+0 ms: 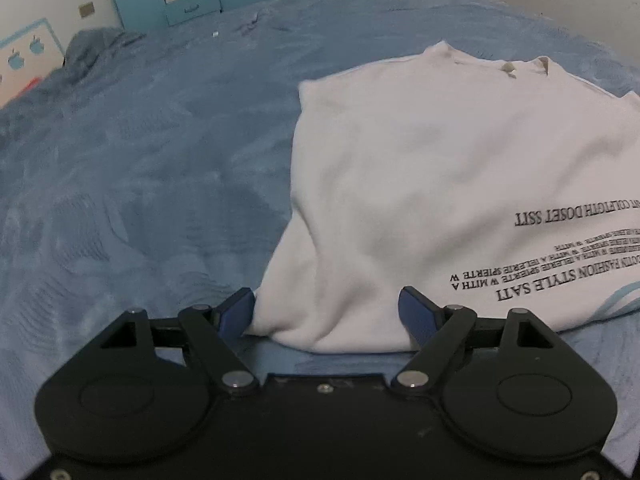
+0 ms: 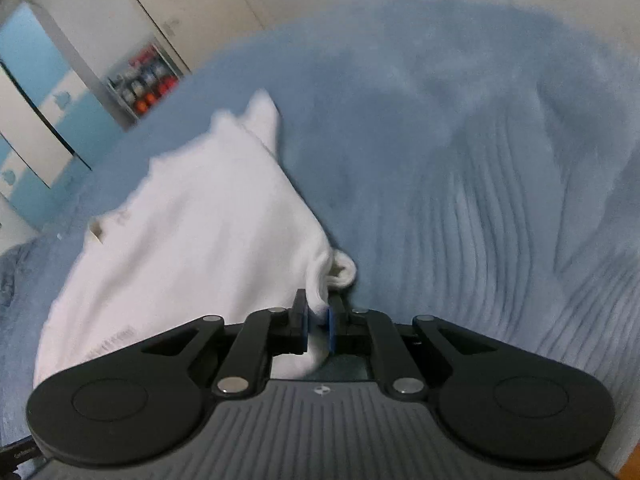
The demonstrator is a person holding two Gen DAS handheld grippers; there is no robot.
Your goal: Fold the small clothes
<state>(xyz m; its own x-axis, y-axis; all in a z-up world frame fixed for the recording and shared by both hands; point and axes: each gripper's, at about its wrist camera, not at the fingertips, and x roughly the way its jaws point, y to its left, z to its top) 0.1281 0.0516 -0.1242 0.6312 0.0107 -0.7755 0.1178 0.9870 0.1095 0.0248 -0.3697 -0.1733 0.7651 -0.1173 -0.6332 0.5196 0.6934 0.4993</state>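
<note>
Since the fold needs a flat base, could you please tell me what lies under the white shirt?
The white shirt lies on a blue blanket that shows all around it. The blanket directly beneath is covered, so anything there is hidden. The right tongs pinch one corner.

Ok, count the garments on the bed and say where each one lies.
1. A single white shirt lies on the blue blanket, its near corners between the open left gripper and the shut right gripper. Others may lie out of frame.
</note>
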